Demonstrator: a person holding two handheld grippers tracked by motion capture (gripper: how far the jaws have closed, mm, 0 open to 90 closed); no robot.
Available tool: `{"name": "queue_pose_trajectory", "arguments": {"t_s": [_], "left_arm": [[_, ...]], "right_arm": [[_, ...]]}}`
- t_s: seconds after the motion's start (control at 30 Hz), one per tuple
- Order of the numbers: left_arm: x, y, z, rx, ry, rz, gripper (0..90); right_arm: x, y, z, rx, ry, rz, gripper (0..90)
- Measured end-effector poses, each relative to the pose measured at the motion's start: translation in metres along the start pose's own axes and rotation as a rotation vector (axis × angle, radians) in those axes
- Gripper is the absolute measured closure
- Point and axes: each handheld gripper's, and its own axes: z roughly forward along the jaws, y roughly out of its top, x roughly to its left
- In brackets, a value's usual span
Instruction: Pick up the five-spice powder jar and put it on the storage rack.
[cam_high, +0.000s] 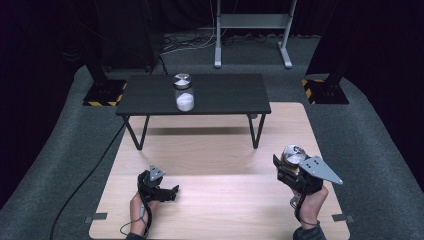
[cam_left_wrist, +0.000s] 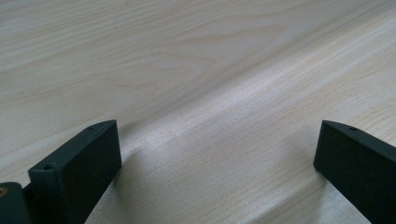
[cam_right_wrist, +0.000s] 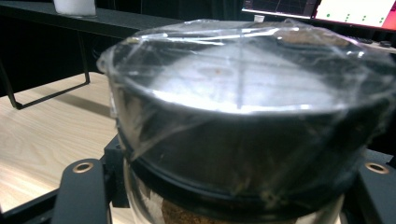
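Gripping a clear glass jar with a dark lid wrapped in clear plastic film, right gripper at the near right part of the pale wooden tabletop, jaws closed on the jar's body just under the lid. Seen close in the right gripper view as jar, upright, with crinkled film stretched over the flat lid top and brownish contents at the bottom edge of the glass; whether the jar's base touches the tabletop cannot be told. Resting low on the near left part of the same tabletop, left gripper, well apart from the held jar; 2 black jaws standing wide apart in the left gripper view, left gripper with bare wood grain between them and nothing held. Standing beyond the far edge of the tabletop, a low black rectangular table on thin metal legs, bearing 1 second clear glass jar with a metallic lid and white powder at its bottom, upright near the middle of that black top and well apart from both grippers. Lying around the tabletop, grey carpet floor; farther back past the black table, a grey metal stand on 2 feet.
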Motion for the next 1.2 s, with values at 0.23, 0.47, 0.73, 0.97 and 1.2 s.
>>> {"name": "queue_pose_trajectory", "arguments": {"t_s": [0.23,0.47,0.73,0.97,1.2], "left_arm": [[0.000,0.000,0.000,0.001,-0.001,0.000,0.3],[0.000,0.000,0.000,0.001,-0.001,0.000,0.3],[0.000,0.000,0.000,0.001,-0.002,0.000,0.3],[0.000,0.000,0.000,0.001,-0.001,0.002,0.4],[0.000,0.000,0.000,0.000,0.000,0.002,0.3]], "right_arm": [[-0.005,0.010,0.012,0.012,0.008,-0.010,29.1],[-0.010,0.016,0.022,0.019,0.013,0.006,29.1],[-0.015,0.024,0.034,0.033,0.018,0.004,29.1],[-0.021,0.032,0.045,0.045,0.015,0.001,29.0],[-0.026,0.040,0.052,0.045,0.013,0.000,29.1]]}}
